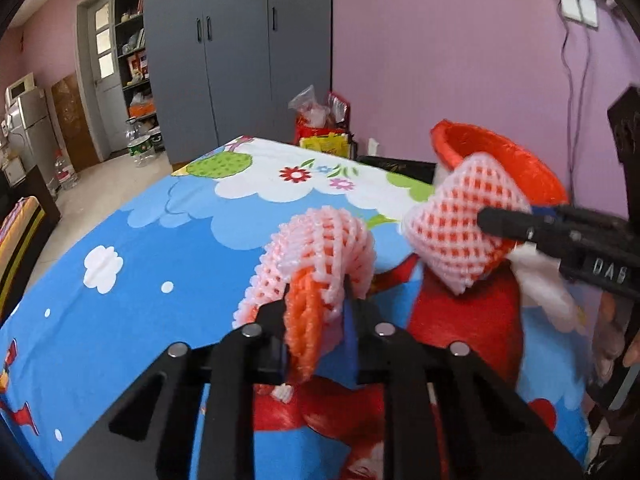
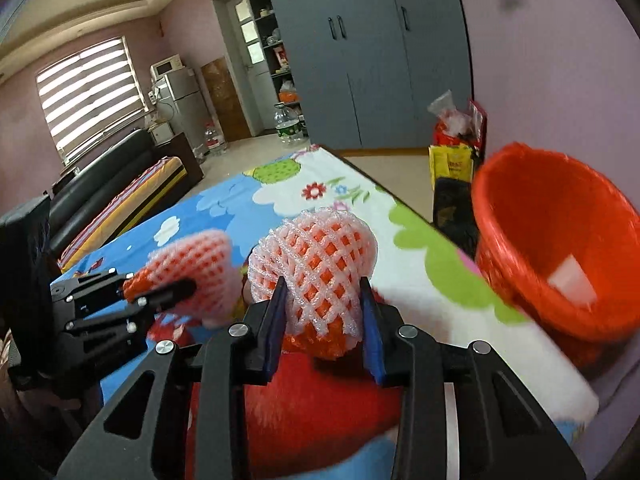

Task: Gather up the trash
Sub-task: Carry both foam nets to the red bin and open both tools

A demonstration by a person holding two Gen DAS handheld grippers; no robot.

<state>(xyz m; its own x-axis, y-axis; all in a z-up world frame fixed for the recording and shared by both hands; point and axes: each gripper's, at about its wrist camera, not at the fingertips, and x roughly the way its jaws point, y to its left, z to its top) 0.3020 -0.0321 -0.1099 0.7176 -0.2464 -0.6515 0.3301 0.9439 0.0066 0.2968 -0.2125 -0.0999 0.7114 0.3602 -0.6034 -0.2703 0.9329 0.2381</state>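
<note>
My left gripper [image 1: 320, 312] is shut on a pink and orange foam fruit net [image 1: 320, 252], held above the table. It also shows in the right wrist view [image 2: 160, 296], with its net [image 2: 196, 268]. My right gripper [image 2: 324, 304] is shut on a second pink foam net [image 2: 320, 256]. In the left wrist view this gripper [image 1: 492, 220] holds its net [image 1: 456, 228] just in front of the red bin [image 1: 512, 160]. The red bin [image 2: 552, 248] stands past the table's right edge, lined with a red bag, with a white scrap inside.
The table wears a colourful cartoon cloth [image 1: 132, 256]. Bags of snacks [image 2: 460, 140] sit on the floor by the grey wardrobe [image 2: 368, 48]. A black sofa [image 2: 100, 184] is at the left. A white paper piece [image 1: 544, 284] lies under the right gripper.
</note>
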